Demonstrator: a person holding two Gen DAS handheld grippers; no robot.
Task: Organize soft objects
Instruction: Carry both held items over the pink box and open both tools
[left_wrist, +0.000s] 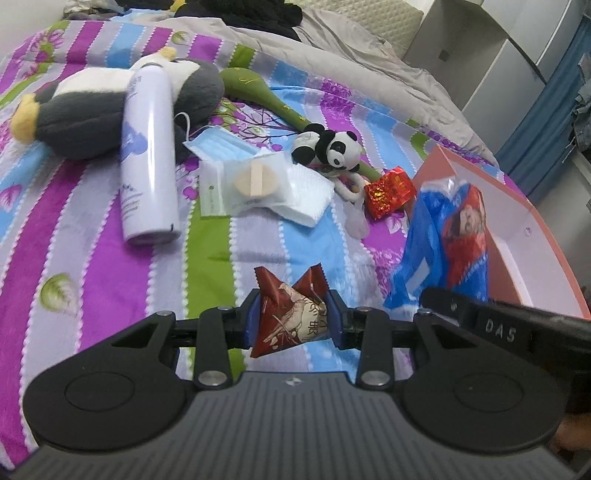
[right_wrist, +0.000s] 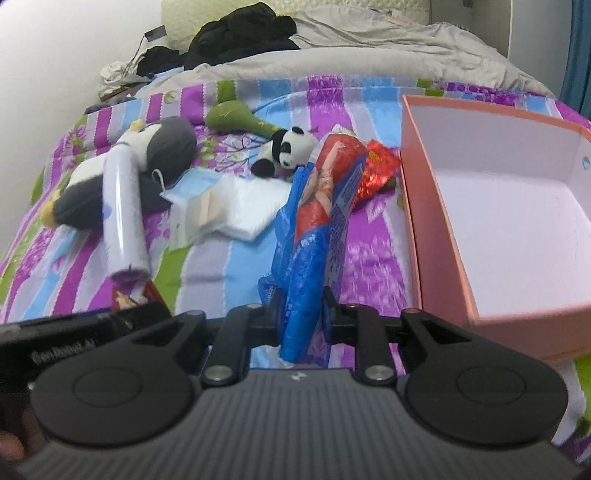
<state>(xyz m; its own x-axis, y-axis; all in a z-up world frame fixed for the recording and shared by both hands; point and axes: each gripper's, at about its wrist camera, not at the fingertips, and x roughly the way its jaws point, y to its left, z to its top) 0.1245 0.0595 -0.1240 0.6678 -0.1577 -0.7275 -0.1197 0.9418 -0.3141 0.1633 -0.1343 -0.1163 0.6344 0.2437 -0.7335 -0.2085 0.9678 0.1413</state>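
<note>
- Writing: "DAS" reads in raised letters on the right gripper's (right_wrist: 300, 317) black body as seen from the left wrist view. A line of text on the left gripper's (left_wrist: 293, 319) body in the right wrist view is too blurred to read. The brown packet (left_wrist: 291, 315) carries a bird print and Chinese characters you cannot make out.
- Container: the pink box (right_wrist: 436, 221) sits on the striped bedspread (left_wrist: 92, 266) at your right; its white inside shows nothing in it.
- Left gripper: your jaws are clamped on the brown packet, blue pads touching both its sides, held above the bedspread.
- Right gripper: your jaws are closed on the lower end of the blue-and-red bag (right_wrist: 317, 221), which stands up just left of the box wall.
- On the bedspread beyond: white can (left_wrist: 147, 155) lying across a grey plush (left_wrist: 92, 110), face mask (left_wrist: 221, 147), white pad packets (left_wrist: 258, 184), panda (left_wrist: 332, 147), red foil packet (left_wrist: 388, 192).
</note>
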